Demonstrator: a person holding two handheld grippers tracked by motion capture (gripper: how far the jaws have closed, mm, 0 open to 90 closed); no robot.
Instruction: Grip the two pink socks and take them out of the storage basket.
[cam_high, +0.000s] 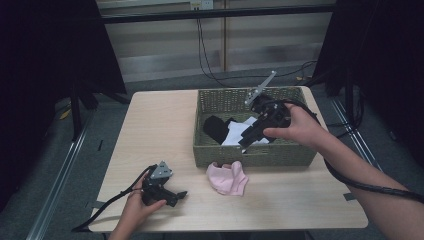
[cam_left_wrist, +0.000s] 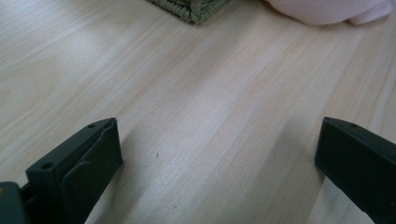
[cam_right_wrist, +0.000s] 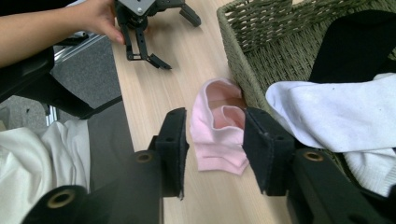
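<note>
A: What is seen at centre frame?
B: A wooden table (cam_high: 150, 130), a woven basket (cam_high: 220, 97) with black and white socks, a pink sock (cam_high: 227, 177) just below.
A: And the grippers?
B: The right gripper (cam_high: 247, 137) is held over the basket, jaws apart and empty; the left gripper (cam_high: 177, 195), lower left, is spread wide.

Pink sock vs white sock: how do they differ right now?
The pale pink sock lies on the light wooden table, just outside the woven green basket; the white sock sits inside that basket. The pink one lies apart from other garments; the white one lies against a black garment. Both are loosely crumpled, and neither is gripped.
</note>
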